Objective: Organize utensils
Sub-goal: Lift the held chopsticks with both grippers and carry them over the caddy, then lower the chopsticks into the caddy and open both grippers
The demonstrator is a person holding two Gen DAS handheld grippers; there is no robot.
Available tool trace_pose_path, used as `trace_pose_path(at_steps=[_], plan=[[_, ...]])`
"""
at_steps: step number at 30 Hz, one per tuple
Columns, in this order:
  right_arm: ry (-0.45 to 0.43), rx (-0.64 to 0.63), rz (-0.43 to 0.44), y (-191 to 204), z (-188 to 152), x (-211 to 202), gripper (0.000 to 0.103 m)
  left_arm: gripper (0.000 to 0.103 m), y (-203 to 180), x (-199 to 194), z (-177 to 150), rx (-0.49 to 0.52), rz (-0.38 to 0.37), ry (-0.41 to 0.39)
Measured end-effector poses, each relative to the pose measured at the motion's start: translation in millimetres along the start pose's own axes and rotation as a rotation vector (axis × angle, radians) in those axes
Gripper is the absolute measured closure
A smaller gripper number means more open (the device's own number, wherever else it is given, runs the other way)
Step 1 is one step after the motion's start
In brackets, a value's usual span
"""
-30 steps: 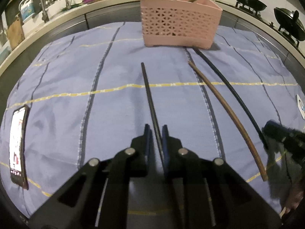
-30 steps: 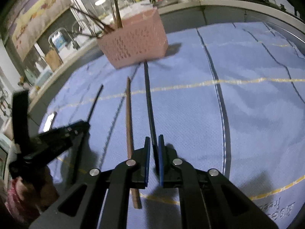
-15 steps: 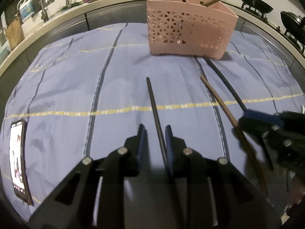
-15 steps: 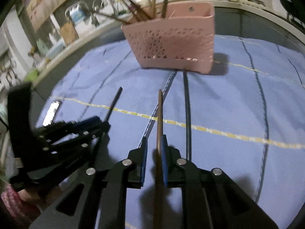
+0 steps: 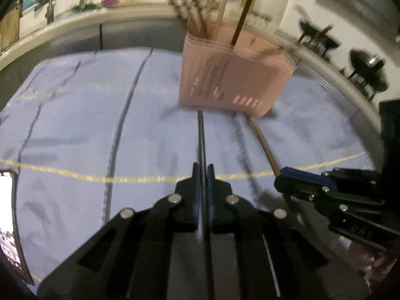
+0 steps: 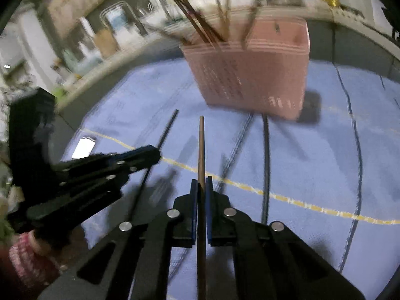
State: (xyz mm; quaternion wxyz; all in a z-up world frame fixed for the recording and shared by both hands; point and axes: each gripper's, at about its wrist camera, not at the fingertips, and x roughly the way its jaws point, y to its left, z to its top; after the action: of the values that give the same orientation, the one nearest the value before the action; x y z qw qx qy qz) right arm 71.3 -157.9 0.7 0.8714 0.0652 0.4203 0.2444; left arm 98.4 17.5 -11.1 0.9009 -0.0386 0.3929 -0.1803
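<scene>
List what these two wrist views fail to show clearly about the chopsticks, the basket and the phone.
- Pink basket: both views smear its lattice with motion blur; the sticks inside cannot be counted.
- Black chopstick in the left gripper: its rear end is hidden under the gripper body.
- Brown chopstick in the right gripper: cut off by the bottom edge.
- Phone: cropped by the left edge, screen unreadable.

Black chopstick [image 5: 201,137] clamped in left gripper [image 5: 203,172], raised off blue cloth, tip pointing toward pink basket [image 5: 232,80]. Brown chopstick [image 6: 201,147] pinched in right gripper [image 6: 201,185], likewise lifted and aimed at the basket; second black chopstick [image 6: 266,155] flat on cloth just right of it, far end near basket base. Basket upright, perforated, blurred, with several dark and brown sticks [image 6: 200,28] leaning out of its top.
</scene>
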Motion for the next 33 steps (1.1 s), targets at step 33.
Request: trace_pose_path(at_steps=[33], plan=[[-0.9, 0.121, -0.355, -16.7, 160.1, -35.2, 0.097, 0.099, 10.8, -38.5, 187.2, 0.02, 0.038, -0.496]])
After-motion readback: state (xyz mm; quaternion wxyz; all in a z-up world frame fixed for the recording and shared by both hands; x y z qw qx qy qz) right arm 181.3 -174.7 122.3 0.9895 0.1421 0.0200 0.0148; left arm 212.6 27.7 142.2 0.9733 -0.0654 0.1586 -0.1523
